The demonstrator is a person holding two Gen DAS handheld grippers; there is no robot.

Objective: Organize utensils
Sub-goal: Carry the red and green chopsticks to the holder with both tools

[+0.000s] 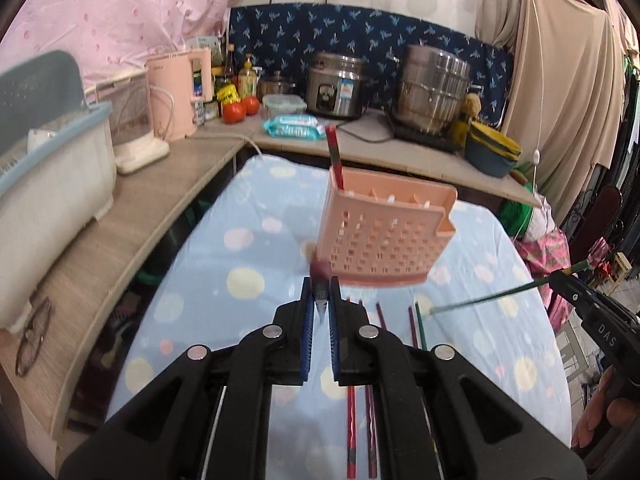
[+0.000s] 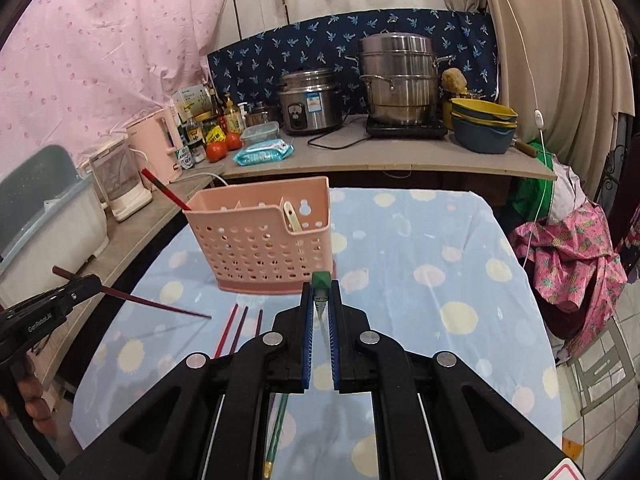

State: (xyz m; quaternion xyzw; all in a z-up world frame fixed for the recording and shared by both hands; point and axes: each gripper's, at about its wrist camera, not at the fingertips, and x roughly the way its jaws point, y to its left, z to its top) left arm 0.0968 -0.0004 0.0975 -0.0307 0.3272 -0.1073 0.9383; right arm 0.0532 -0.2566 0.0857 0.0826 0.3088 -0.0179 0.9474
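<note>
A pink perforated utensil holder (image 1: 384, 236) (image 2: 264, 240) stands on the blue dotted tablecloth (image 1: 248, 248). One red chopstick (image 1: 334, 156) (image 2: 164, 190) leans out of its left compartment, and a pale utensil handle (image 2: 292, 216) sits in the right one. My left gripper (image 1: 321, 284) (image 2: 86, 280) is shut on a dark red chopstick (image 2: 160, 304), held above the cloth. My right gripper (image 2: 321, 286) (image 1: 560, 276) is shut on a green chopstick (image 1: 484, 300); its green end (image 2: 321, 280) shows between the pads. Several loose chopsticks (image 1: 352, 420) (image 2: 240, 328) lie on the cloth in front of the holder.
A wooden counter (image 1: 132, 208) wraps the left and back. It carries a dish rack (image 1: 52, 184), a pink kettle (image 1: 180, 92), tomatoes (image 1: 234, 112), a rice cooker (image 1: 336, 88), a steel steamer pot (image 2: 396, 80) and stacked bowls (image 2: 484, 128). Clothes (image 2: 568, 256) hang at the right.
</note>
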